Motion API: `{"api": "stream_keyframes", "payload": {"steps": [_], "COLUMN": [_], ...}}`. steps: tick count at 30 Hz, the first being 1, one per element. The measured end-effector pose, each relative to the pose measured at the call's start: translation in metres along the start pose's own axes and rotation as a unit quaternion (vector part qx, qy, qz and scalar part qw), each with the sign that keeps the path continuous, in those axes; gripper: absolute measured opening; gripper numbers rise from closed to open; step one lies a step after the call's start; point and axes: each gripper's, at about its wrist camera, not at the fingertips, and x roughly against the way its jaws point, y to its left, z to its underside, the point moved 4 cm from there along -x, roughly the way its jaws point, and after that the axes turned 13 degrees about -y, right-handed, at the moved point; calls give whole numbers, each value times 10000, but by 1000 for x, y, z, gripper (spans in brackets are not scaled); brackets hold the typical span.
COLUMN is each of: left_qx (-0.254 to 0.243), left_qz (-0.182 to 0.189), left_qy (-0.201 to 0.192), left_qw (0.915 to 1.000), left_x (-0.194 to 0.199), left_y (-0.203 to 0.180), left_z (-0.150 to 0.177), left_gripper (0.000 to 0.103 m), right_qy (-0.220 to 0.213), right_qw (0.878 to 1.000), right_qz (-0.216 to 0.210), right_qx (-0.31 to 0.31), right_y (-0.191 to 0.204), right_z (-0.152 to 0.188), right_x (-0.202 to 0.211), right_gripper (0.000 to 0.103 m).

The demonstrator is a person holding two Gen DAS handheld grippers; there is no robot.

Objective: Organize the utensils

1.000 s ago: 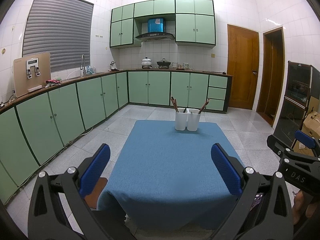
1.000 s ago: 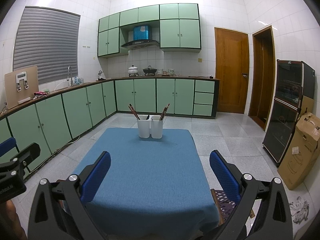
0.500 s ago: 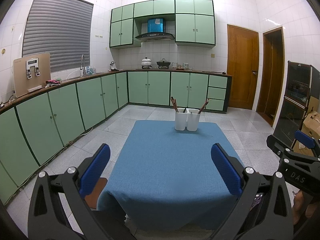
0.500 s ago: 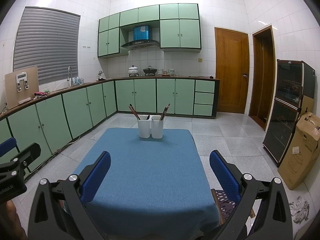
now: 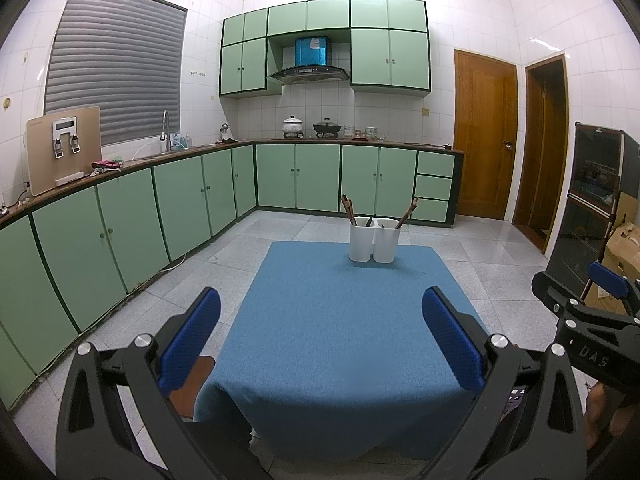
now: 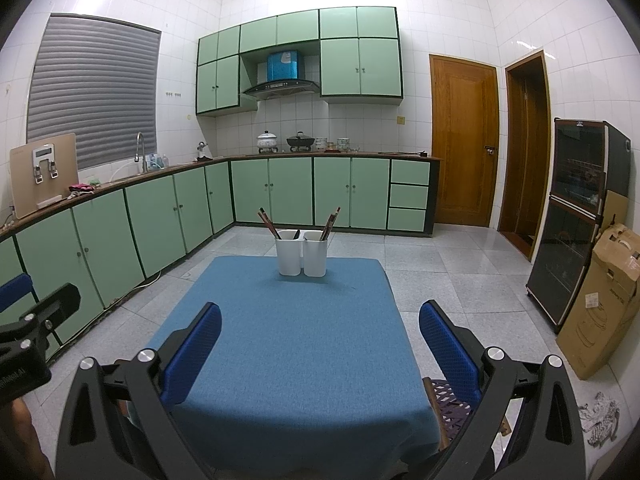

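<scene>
Lowest in each wrist view, both grippers hang at the near edge of the tabletop with nothing between their blue pads: the left gripper (image 5: 321, 332) has its jaws wide apart, and so does the right gripper (image 6: 320, 338), which also shows at the right edge of the left view. Above them the blue cloth (image 5: 344, 320) of the tabletop runs bare up the middle of the frame; no loose utensil lies on it that can be seen. At its far end, just above frame centre, two white cups (image 5: 374, 242) stand upright and touching side by side. The utensils (image 6: 269, 222) are in them: dark brown sticks, probably chopsticks, lean out to the upper left from the left cup and to the upper right from the right cup, with a dark handle or two low between them; what exactly those are is too small to tell. Beyond are green cabinets (image 5: 296, 178) and the floor. This scene fits two stages alike: utensils mixed across the cups and waiting to be sorted, or sorted and the grippers drawn back. The pictures do not settle which, so no step or move can be named. Any reach would have to cross the whole cloth and close on thin, leaning sticks without tipping the light cups.
</scene>
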Motion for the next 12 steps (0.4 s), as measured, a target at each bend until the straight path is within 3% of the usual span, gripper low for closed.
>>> {"api": "stream_keyframes", "payload": {"steps": [12], "left_qx": [40], "left_qz": [2], "left_qy": [-15], "left_qw": [10000], "left_x": [1], "left_y": [-1], "left_z": [-4], "left_gripper": [98], "right_qy": [2], "right_qw": [10000], "right_qz": [-10], "right_qx": [0], "right_y": [1], "right_z": [0], "right_x": [-1], "right_gripper": [97]}}
